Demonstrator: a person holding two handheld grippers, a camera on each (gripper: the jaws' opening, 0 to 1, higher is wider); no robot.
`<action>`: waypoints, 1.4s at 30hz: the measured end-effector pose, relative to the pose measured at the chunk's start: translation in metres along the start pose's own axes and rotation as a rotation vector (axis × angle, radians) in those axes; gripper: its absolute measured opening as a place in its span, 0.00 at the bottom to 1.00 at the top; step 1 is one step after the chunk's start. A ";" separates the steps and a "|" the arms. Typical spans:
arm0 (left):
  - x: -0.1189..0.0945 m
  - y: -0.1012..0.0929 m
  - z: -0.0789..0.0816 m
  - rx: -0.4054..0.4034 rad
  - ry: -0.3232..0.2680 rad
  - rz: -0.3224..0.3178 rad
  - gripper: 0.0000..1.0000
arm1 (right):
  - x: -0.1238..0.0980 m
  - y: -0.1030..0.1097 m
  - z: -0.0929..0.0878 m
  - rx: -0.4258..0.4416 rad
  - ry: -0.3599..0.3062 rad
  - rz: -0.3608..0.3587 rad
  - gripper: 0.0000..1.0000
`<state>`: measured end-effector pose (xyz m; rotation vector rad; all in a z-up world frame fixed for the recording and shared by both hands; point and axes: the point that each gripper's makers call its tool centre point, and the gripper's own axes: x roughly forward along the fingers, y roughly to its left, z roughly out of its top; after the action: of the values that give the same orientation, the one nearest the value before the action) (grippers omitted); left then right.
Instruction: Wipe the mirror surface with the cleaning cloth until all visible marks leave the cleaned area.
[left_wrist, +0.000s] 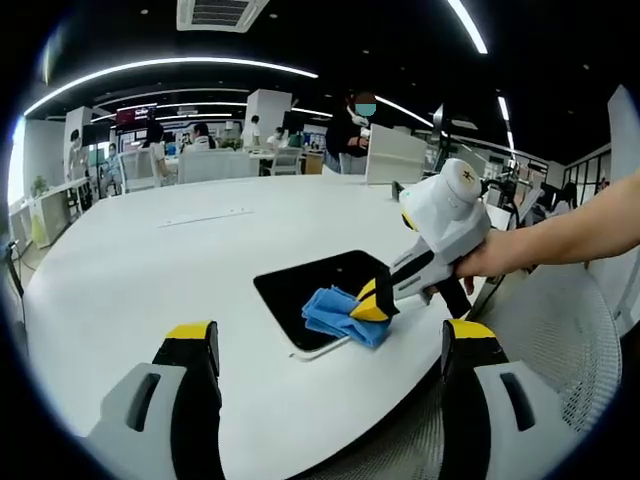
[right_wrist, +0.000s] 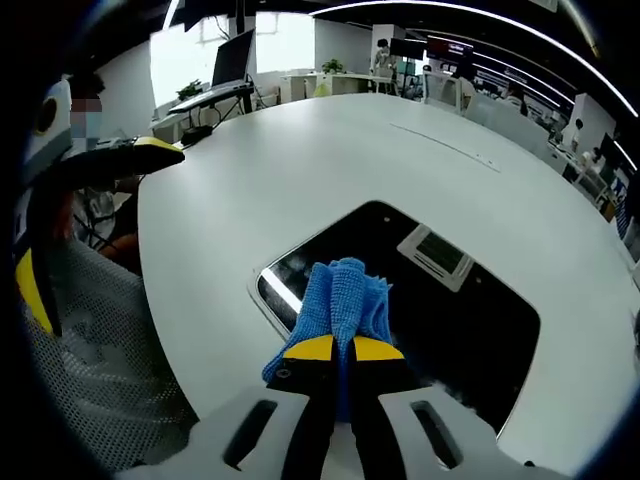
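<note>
Lying flat near the worktop's near curved edge, the mirror is a dark rounded rectangle whose glass reflects a ceiling fixture, and the blue cleaning cloth sits bunched on its near corner, partly over the glass and partly over the rim. The right gripper has its jaws pressed together on the cloth, which sticks out just ahead of the yellow tips and rests on the mirror; in the left gripper view the same tool comes in from the right with a person's hand behind it, the tips and cloth down at the mirror's corner closest to the worktop edge. The left gripper hovers short of the mirror with its jaws wide apart and nothing between them, well clear of the cloth. From here the likely trouble is the mirror sliding: it lies close to the worktop edge and nothing steadies it, so a firm stroke toward that edge could push it off. The cloth is also gripped as a small wad, so it may cover little glass per pass and leave streaks, or slip loose if dragged hard. Most of the glass beyond the cloth appears not yet covered.
</note>
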<state>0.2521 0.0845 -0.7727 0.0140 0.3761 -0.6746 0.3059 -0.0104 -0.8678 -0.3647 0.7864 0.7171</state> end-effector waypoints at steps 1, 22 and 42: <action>0.000 0.000 0.000 -0.001 0.000 0.000 0.92 | 0.000 -0.001 -0.001 0.002 0.000 0.000 0.00; -0.001 -0.002 -0.003 0.004 0.017 -0.002 0.92 | -0.013 -0.019 -0.017 0.039 0.012 -0.034 0.00; 0.000 -0.001 -0.002 0.003 0.010 0.003 0.92 | -0.007 -0.031 -0.011 0.055 -0.023 -0.084 0.00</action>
<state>0.2506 0.0841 -0.7740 0.0208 0.3844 -0.6721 0.3189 -0.0415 -0.8685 -0.3377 0.7627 0.6189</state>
